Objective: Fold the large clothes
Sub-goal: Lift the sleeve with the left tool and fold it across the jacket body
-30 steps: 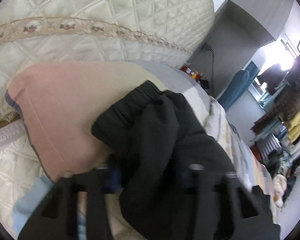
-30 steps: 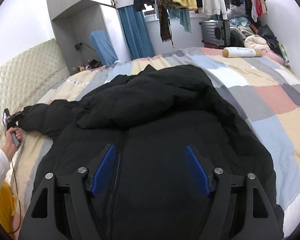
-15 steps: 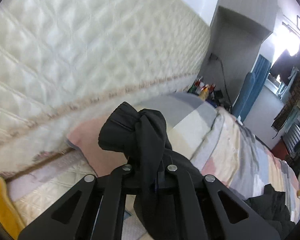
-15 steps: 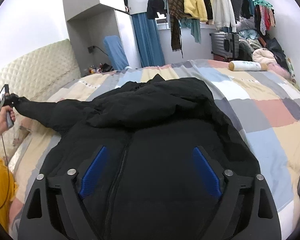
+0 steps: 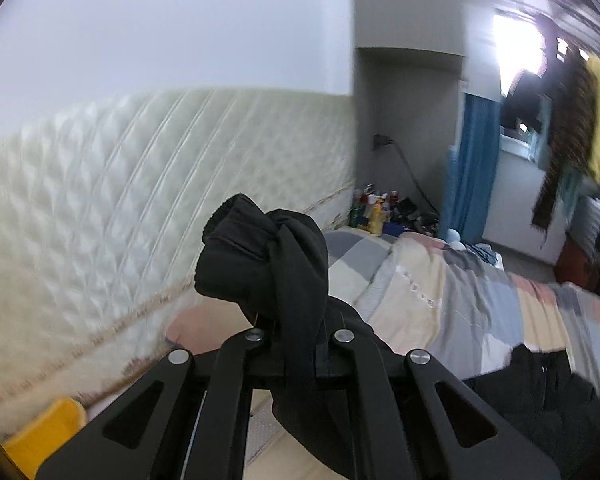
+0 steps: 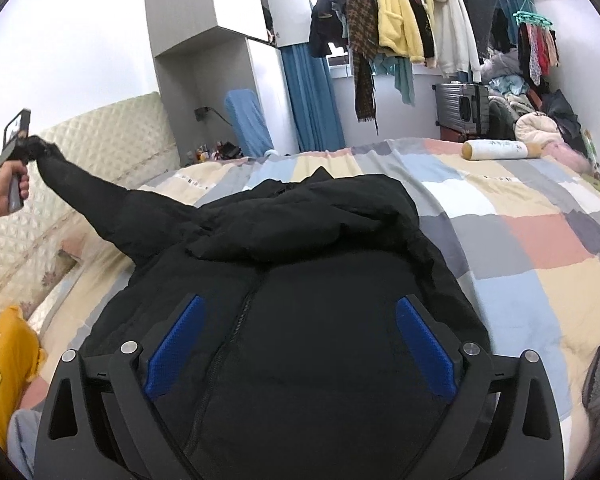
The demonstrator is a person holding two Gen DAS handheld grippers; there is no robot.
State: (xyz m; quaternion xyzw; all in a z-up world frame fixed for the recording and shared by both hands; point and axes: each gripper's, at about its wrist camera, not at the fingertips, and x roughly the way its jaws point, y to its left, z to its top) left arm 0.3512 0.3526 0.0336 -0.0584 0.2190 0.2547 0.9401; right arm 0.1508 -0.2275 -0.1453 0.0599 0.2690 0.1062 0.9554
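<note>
Black, puffy quilted fabric: a zip-front padded jacket (image 6: 300,264) lies spread on the patchwork quilt (image 6: 540,248) of pastel squares. The left gripper (image 5: 296,336) is clamped on the bunched, ribbed sleeve cuff (image 5: 260,256), held up before the diamond-tufted cream headboard (image 5: 100,208). The right gripper (image 6: 300,332) hovers over the jacket's front, blue textured pads (image 6: 424,352) spread wide.
</note>
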